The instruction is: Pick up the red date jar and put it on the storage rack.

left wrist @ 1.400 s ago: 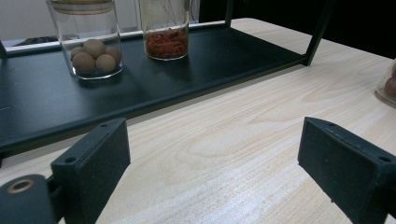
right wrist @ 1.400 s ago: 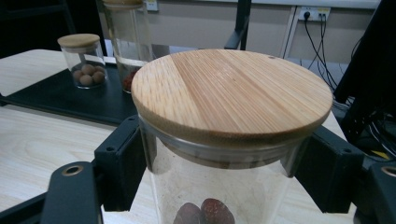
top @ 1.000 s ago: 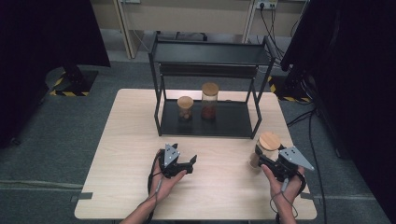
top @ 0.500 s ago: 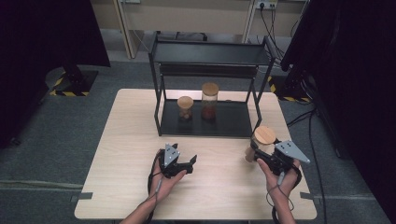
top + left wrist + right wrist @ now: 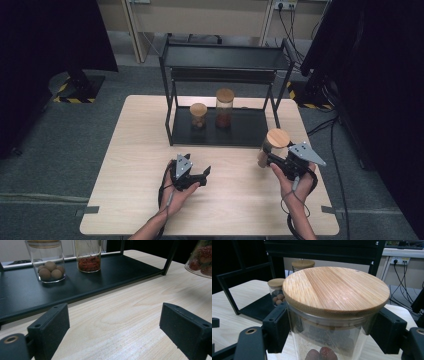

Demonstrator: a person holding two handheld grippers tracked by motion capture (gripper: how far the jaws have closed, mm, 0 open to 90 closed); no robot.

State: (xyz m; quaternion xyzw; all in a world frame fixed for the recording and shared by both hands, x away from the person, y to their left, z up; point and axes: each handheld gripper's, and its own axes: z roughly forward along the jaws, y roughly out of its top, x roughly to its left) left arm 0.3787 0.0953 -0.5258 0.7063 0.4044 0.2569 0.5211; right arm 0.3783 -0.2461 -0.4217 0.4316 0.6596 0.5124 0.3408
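A glass jar with a round bamboo lid [image 5: 335, 290] and dark red fruit inside sits between the jaws of my right gripper [image 5: 332, 335], which is shut on its glass body. In the high view the jar [image 5: 276, 140] hangs tilted above the table's right side, held by the right gripper [image 5: 271, 158]. It also shows in the left gripper view as a jar [image 5: 203, 261] off the wood. My left gripper [image 5: 204, 176] rests low at the table's front middle, open and holding nothing [image 5: 115, 325].
A black two-tier rack [image 5: 225, 55] stands at the back of the wooden table [image 5: 135, 165]. On its lower shelf [image 5: 22, 297] are a short jar of brown balls [image 5: 198, 116] and a taller jar with red contents [image 5: 224, 107]. Cables trail at the right.
My right gripper has carried the jar up and a little left, toward the rack's right front corner. The left gripper has stayed put.
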